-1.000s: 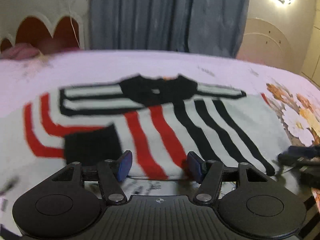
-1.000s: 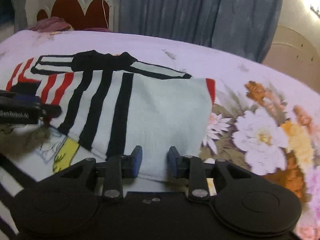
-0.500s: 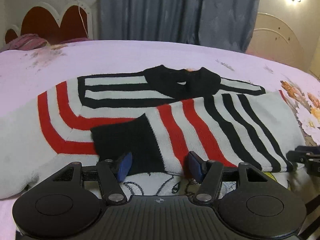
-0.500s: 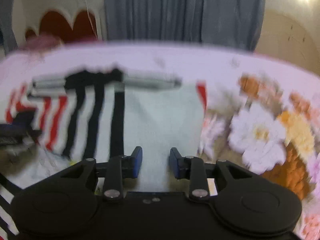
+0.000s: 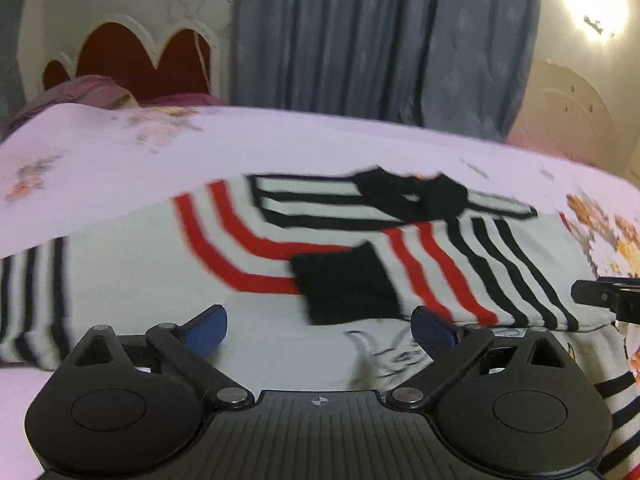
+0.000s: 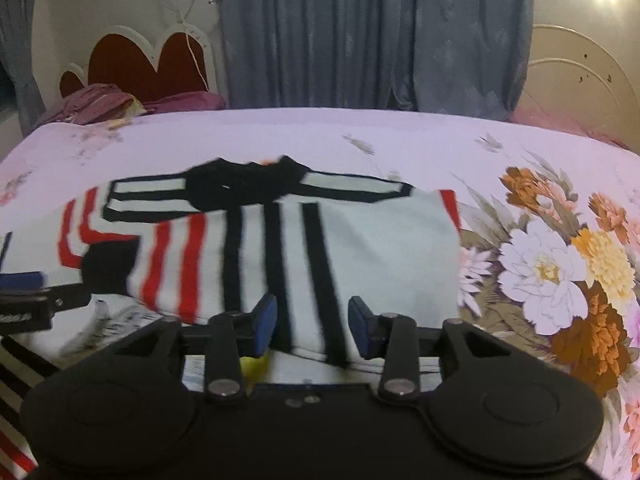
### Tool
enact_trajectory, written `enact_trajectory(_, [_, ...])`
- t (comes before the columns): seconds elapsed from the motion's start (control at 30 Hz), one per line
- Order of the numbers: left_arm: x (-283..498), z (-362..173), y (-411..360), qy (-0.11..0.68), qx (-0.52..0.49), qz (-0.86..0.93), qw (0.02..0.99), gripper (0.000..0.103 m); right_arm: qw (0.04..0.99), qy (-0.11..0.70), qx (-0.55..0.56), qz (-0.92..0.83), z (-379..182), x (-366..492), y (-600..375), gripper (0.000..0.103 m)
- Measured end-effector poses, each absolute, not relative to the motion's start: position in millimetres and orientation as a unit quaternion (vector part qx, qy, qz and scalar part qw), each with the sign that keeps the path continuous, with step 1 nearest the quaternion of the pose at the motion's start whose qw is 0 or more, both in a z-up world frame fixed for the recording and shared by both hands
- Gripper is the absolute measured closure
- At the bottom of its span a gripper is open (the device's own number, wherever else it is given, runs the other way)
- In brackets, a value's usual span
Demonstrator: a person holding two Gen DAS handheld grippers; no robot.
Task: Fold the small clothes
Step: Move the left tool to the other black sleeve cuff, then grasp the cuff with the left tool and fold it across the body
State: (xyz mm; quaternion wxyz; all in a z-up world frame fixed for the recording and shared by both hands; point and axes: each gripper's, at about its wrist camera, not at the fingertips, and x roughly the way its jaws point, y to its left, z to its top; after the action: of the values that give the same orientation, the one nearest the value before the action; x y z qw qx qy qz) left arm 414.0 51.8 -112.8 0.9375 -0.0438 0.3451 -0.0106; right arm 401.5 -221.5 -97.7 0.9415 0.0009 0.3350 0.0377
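The white knitted sweater with red and black stripes lies flat on the lilac floral bedsheet; left gripper and right gripper gape, empty; soft, limp, light knit, best pinched at its near hem

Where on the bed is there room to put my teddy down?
Bare sheet lies behind the striped sweater, between its black collar and the curtain, and to its right on the big printed flowers. The near edge is crowded by both grippers.
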Motion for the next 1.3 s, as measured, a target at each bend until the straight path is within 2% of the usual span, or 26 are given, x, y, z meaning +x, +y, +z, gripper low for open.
enact_trajectory(0.1, [389, -109, 99, 0.331, -0.077, 0.012, 0.941, 0.006, 0.943, 0.331, 0.002, 0.04, -94, 397, -207, 0.06])
enact_trajectory(0.2, [357, -116, 169, 0.316, -0.169, 0.057, 0.932, 0.009, 0.942, 0.332, 0.015, 0.039, -92, 395, -196, 0.06])
enact_trajectory(0.27, [333, -128, 220, 0.301, -0.236, 0.102, 0.918, 0.033, 0.941, 0.336, 0.031, 0.039, -92, 395, -190, 0.06])
enact_trajectory(0.3, [326, -135, 241, 0.302, -0.263, 0.123, 0.908, 0.052, 0.94, 0.337, 0.036, 0.04, -91, 395, -185, 0.06])
enact_trajectory(0.33, [319, -142, 262, 0.303, -0.292, 0.145, 0.895, 0.056, 0.94, 0.337, 0.038, 0.04, -91, 395, -180, 0.06])
enact_trajectory(0.5, [298, -173, 339, 0.253, -0.43, 0.2, 0.843, 0.055, 0.941, 0.334, 0.022, 0.048, -86, 391, -153, 0.06])
enact_trajectory(0.67, [305, -195, 378, 0.212, -0.501, 0.202, 0.814, 0.056, 0.943, 0.329, 0.011, 0.047, -77, 387, -141, 0.06])
enact_trajectory(0.7, [308, -198, 380, 0.205, -0.502, 0.203, 0.815, 0.062, 0.943, 0.329, 0.007, 0.046, -76, 387, -141, 0.06])
enact_trajectory(0.73, [312, -199, 383, 0.206, -0.497, 0.205, 0.818, 0.093, 0.943, 0.33, 0.004, 0.042, -76, 387, -142, 0.059])
enact_trajectory(0.77, [319, -202, 386, 0.216, -0.494, 0.205, 0.817, 0.1, 0.943, 0.331, 0.002, 0.036, -77, 388, -144, 0.059])
enact_trajectory(0.83, [323, -198, 385, 0.203, -0.495, 0.191, 0.823, 0.1, 0.942, 0.335, 0.005, 0.021, -77, 391, -153, 0.059])
enact_trajectory(1.03, [390, -129, 299, 0.185, -0.369, 0.08, 0.907, 0.1, 0.945, 0.326, 0.023, -0.008, -73, 386, -186, 0.059])
enact_trajectory(1.17, [449, -109, 204, 0.224, -0.292, -0.004, 0.93, 0.1, 0.946, 0.318, 0.055, -0.027, -71, 384, -215, 0.059])
enact_trajectory(1.3, [498, -111, 110, 0.272, -0.235, -0.063, 0.931, 0.1, 0.946, 0.311, 0.087, -0.039, -71, 382, -244, 0.059])
